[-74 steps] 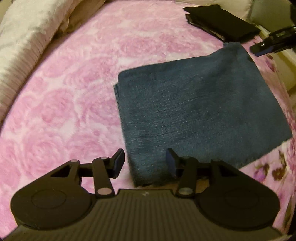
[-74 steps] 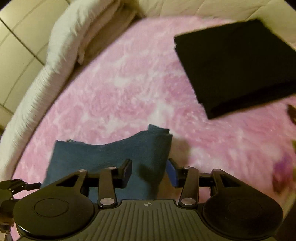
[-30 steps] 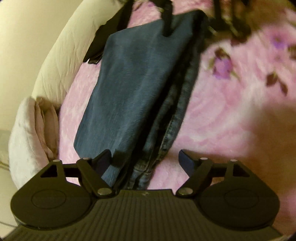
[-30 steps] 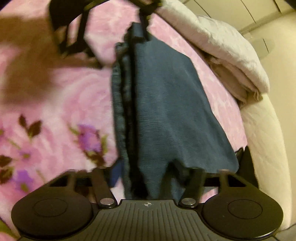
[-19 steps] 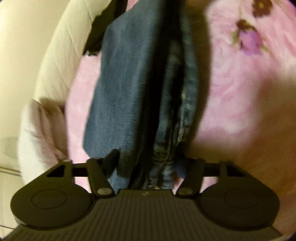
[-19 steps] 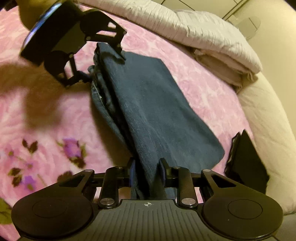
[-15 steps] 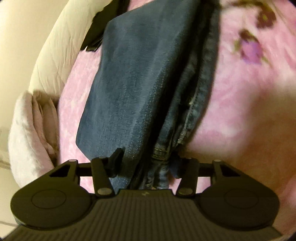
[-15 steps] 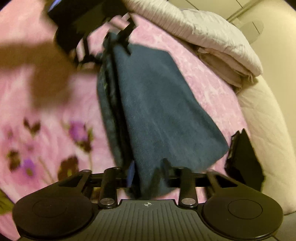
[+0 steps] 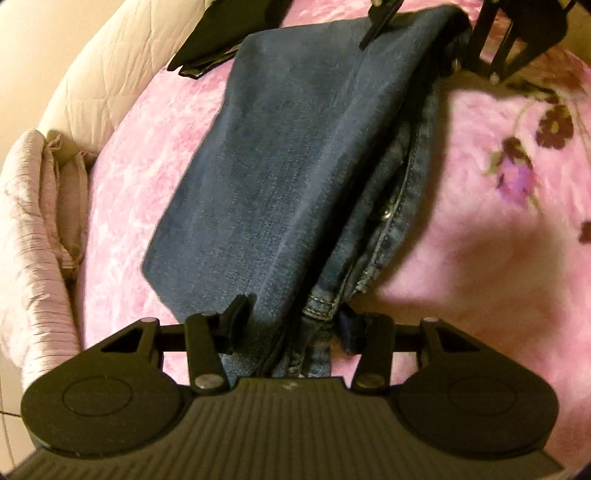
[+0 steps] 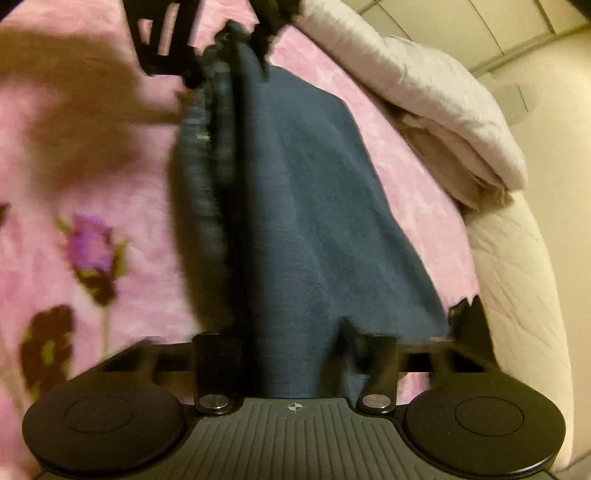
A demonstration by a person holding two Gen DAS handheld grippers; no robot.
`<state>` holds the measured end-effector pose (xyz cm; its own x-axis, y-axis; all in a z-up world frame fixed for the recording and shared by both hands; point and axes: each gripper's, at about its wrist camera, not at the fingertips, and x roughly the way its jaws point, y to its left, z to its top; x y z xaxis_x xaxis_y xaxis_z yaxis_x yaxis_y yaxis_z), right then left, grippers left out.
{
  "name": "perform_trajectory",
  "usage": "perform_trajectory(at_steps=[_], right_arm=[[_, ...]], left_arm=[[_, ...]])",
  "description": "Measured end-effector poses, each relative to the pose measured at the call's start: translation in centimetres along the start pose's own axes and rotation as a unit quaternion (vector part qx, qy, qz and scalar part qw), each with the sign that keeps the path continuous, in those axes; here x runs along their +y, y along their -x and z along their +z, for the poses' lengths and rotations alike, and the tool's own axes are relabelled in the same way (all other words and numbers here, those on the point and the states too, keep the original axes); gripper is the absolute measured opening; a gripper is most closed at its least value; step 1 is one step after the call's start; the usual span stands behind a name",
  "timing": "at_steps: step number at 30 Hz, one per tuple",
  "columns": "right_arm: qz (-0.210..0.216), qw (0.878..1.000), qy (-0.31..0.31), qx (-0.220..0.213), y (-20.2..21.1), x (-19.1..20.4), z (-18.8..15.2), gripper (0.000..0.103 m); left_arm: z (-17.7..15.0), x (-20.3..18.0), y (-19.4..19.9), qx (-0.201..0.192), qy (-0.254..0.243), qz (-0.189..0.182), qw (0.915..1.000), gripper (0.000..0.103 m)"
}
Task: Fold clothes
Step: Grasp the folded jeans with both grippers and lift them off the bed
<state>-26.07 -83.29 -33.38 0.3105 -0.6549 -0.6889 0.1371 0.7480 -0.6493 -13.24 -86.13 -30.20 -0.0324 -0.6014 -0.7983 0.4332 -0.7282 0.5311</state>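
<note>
Folded blue jeans hang stretched between my two grippers above the pink floral blanket. My left gripper is shut on one end of the jeans, with the waistband seam between its fingers. The right gripper shows at the far end of the jeans in the left wrist view. In the right wrist view the jeans run forward from my right gripper, which is shut on their near end. The left gripper holds the far end there.
A folded black garment lies on the blanket beyond the jeans, and shows at the right in the right wrist view. A cream quilted bed edge and pale pillows border the blanket.
Both grippers have closed on opposite ends of the folded jeans and lifted them. In the last half second the jeans shifted slightly and stayed stretched between the grippers.
</note>
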Motion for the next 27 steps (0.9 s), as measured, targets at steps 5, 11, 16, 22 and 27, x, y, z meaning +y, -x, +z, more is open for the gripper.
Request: perform_trajectory(at_steps=[5, 11, 16, 22, 27], right_arm=[[0.032, 0.999, -0.022, 0.008, 3.7, -4.3, 1.7, 0.035], [0.069, 0.998, -0.003, 0.008, 11.1, -6.9, 2.9, 0.032], [0.082, 0.997, -0.006, 0.009, 17.5, -6.6, 3.9, 0.029], [0.088, 0.996, -0.013, 0.003, 22.7, -6.6, 4.9, 0.026], [0.082, 0.997, -0.014, 0.005, 24.4, -8.2, 3.4, 0.025]], left_arm=[[1.3, -0.2, 4.6, 0.011, -0.019, 0.006, 0.9997, 0.039], [1.9, -0.8, 12.1, 0.011, -0.015, -0.001, 0.9998, 0.038], [2.2, -1.1, 17.1, 0.015, -0.012, 0.002, 0.9998, 0.038], [2.8, -3.1, 22.5, 0.013, -0.013, 0.005, 0.9998, 0.037], [5.6, -2.9, 23.4, -0.004, -0.022, 0.012, 0.9997, 0.036]])
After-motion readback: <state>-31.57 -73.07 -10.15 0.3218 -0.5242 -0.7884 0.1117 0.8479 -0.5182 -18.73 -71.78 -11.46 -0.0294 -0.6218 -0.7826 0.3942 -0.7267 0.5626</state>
